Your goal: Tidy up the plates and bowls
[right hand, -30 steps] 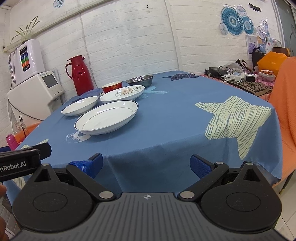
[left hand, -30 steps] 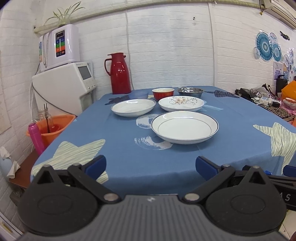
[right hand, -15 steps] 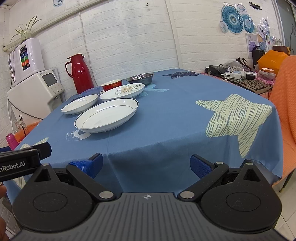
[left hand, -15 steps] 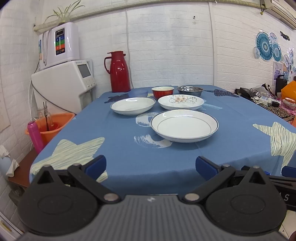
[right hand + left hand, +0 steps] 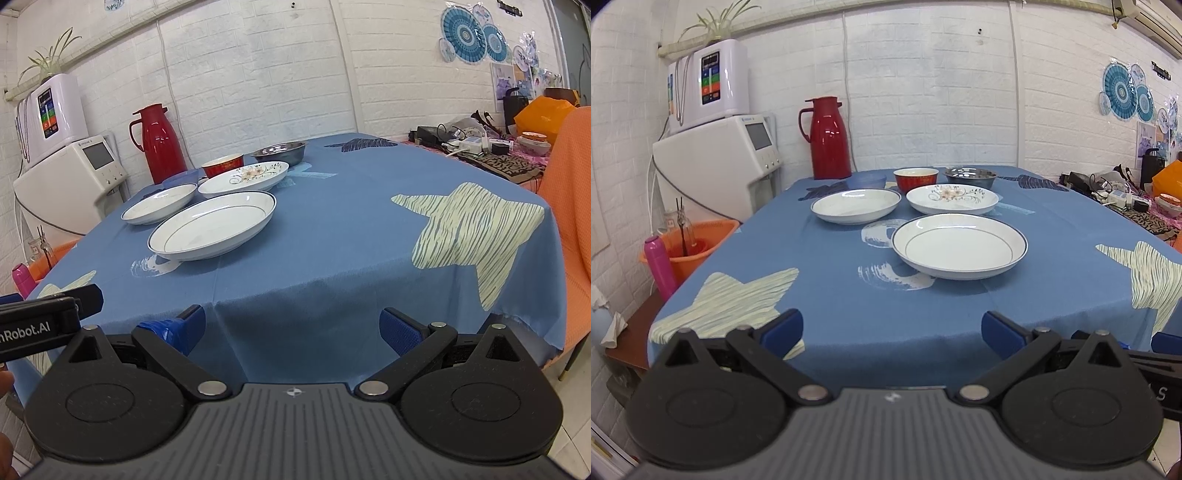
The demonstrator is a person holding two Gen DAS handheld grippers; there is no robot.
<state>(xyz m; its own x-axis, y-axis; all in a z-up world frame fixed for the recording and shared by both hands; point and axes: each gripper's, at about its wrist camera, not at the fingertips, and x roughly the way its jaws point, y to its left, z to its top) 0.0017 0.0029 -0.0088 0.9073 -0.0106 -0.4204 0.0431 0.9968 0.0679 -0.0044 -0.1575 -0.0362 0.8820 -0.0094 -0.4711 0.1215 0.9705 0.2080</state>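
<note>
Left gripper [image 5: 892, 328]: released, blue-padded fingers spread wide, nothing between them, held off the near edge of the table [image 5: 849, 295].
Right gripper [image 5: 291, 328]: also released and empty, fingers wide apart, at the near edge of the blue star-print cloth; the left gripper's body shows just beside it at the left of the right wrist view.
Blue-rimmed plate [image 5: 960, 245]: the nearest dish, big and white, sitting flat on the table, well apart from both grippers.
Plain white plate [image 5: 855, 205]: behind and to the left of the blue-rimmed plate, flat on the cloth.
Floral plate [image 5: 953, 198]: behind the blue-rimmed plate, to the right of the plain white plate, not touching it.
Red bowl [image 5: 916, 179]: upright in the back row, just behind the floral plate.
Steel bowl [image 5: 969, 176]: back row, to the right of the red bowl.
Blue plastic bowl [image 5: 867, 181]: back row, left of the red bowl, hard to make out against the cloth.
Red thermos jug [image 5: 827, 138]: upright at the far left corner of the table, by the wall.
</note>
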